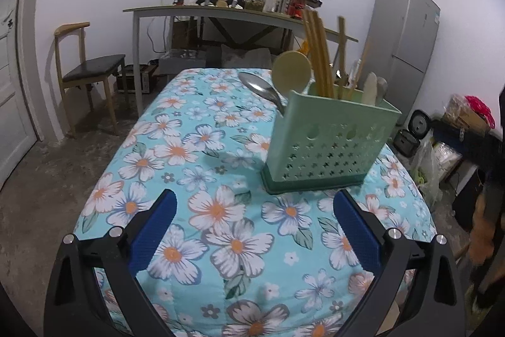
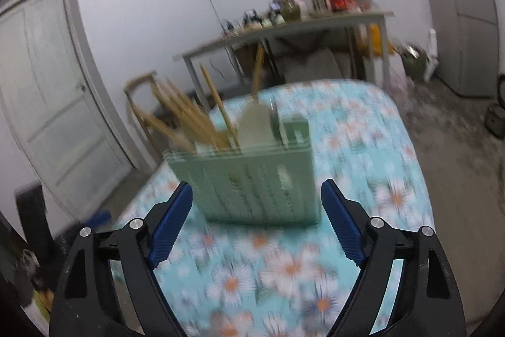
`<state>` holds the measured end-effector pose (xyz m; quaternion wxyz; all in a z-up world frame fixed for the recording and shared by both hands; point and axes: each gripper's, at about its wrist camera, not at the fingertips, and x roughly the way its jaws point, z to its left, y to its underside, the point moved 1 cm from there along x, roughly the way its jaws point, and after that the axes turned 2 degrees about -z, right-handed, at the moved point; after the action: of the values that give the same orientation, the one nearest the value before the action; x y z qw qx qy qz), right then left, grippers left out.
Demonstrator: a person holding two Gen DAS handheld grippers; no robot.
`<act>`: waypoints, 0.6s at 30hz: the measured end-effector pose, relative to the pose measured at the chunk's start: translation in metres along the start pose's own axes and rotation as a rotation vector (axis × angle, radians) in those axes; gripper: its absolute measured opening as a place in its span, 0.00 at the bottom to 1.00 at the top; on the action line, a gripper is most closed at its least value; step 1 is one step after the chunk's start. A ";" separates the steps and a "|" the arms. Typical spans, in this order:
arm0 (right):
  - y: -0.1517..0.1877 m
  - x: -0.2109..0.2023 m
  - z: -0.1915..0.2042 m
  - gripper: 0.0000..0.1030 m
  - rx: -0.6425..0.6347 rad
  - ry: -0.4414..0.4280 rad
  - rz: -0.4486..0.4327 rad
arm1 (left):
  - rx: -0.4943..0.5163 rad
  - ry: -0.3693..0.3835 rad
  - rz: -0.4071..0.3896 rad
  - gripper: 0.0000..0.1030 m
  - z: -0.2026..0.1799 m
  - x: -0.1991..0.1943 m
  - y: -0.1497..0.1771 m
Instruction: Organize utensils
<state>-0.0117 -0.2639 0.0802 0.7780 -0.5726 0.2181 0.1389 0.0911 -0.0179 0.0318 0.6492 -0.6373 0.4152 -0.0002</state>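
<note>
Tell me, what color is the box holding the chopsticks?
Light green box, clearest in the left wrist view.

You are working in a lived-in room of a home, part kitchen, part storeroom. A table draped in a floral cloth (image 1: 202, 166) stands on a rough bare concrete floor (image 1: 47, 179). Against the white wall behind it you have a long side table (image 1: 221, 13) crowded with jars, bottles and small appliances, with boxes stowed under it. A grey fridge (image 1: 407, 37) fills the right corner, and a rice cooker (image 1: 410, 131) sits on the floor near bags and cartons. To the left you see a wooden chair (image 1: 85, 68) and a panelled white door (image 2: 53, 103).
</note>
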 end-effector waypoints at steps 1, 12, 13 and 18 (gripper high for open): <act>0.008 -0.001 0.000 0.80 -0.003 0.013 0.020 | 0.004 -0.003 0.002 0.95 -0.003 0.000 0.000; 0.022 -0.022 -0.001 0.92 -0.053 0.102 0.016 | -0.001 -0.161 -0.045 0.95 -0.023 -0.014 -0.014; 0.022 -0.024 -0.002 0.92 -0.052 0.106 0.008 | 0.008 -0.190 -0.055 0.95 -0.025 -0.017 -0.015; 0.022 -0.029 -0.008 0.92 -0.038 0.125 -0.009 | 0.062 -0.295 -0.097 0.95 -0.036 -0.026 -0.019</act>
<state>-0.0486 -0.2632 0.0741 0.7523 -0.5960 0.2609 0.1033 0.0647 -0.0373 0.0674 0.7218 -0.6293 0.2839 0.0494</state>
